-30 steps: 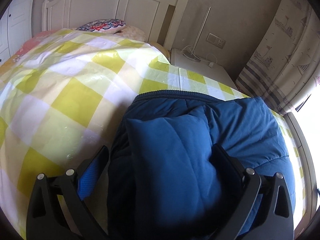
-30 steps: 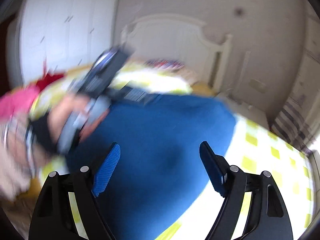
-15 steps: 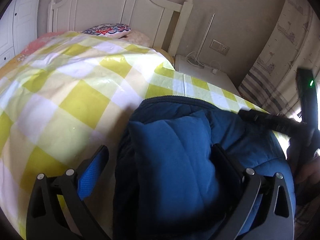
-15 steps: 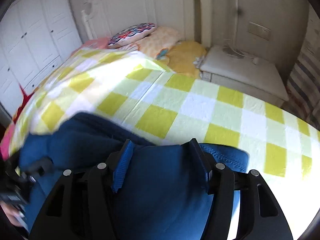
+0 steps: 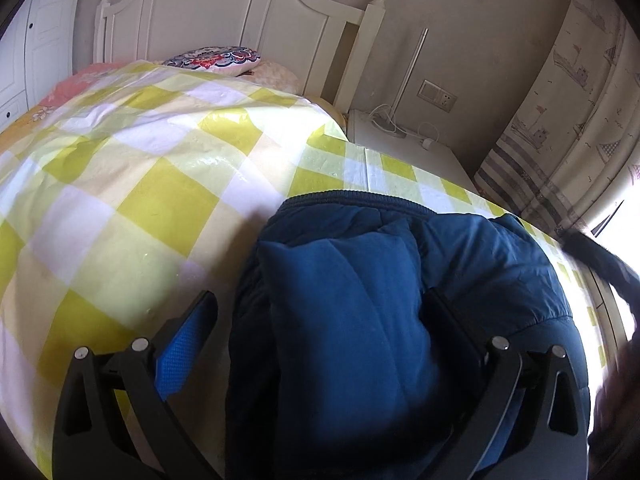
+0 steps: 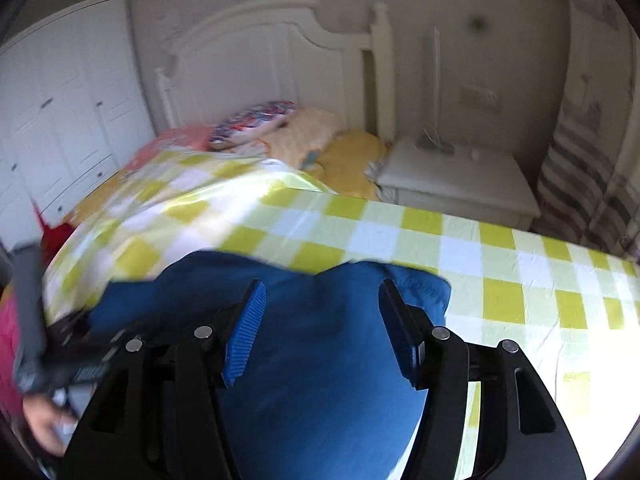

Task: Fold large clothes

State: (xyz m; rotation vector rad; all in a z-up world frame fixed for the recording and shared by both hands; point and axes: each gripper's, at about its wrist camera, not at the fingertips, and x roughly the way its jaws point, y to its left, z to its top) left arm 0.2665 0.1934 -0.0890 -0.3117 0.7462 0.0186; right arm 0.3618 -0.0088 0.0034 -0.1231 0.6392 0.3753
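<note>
A dark blue padded jacket [image 5: 360, 300] lies folded on the yellow-and-white checked bed cover [image 5: 140, 208]. My left gripper [image 5: 320, 320] is open and straddles a thick fold of it. Its right finger [image 5: 448, 320] sinks into the fabric, and its left pad [image 5: 188, 340] stands clear over the cover. My right gripper [image 6: 322, 320] sits over the jacket's [image 6: 320, 380] right-hand corner. Its jaws are opening, with blue fabric between the pads. In the right wrist view the left gripper [image 6: 28, 320] is a dark blur, with a hand [image 6: 44, 420] below it.
A white headboard [image 5: 240, 20] and pillows [image 5: 216, 58] are at the bed's far end. A white nightstand [image 6: 460, 180] with a lamp pole stands to the right, beside a patterned curtain [image 5: 560, 120]. White wardrobe doors [image 6: 60, 120] fill the left. The right gripper blurs the left view's right edge [image 5: 600, 272].
The right gripper swung from the jacket's middle to its right corner, narrowed onto a fold, then widened and drew back. The left gripper has held its place around the fold.
</note>
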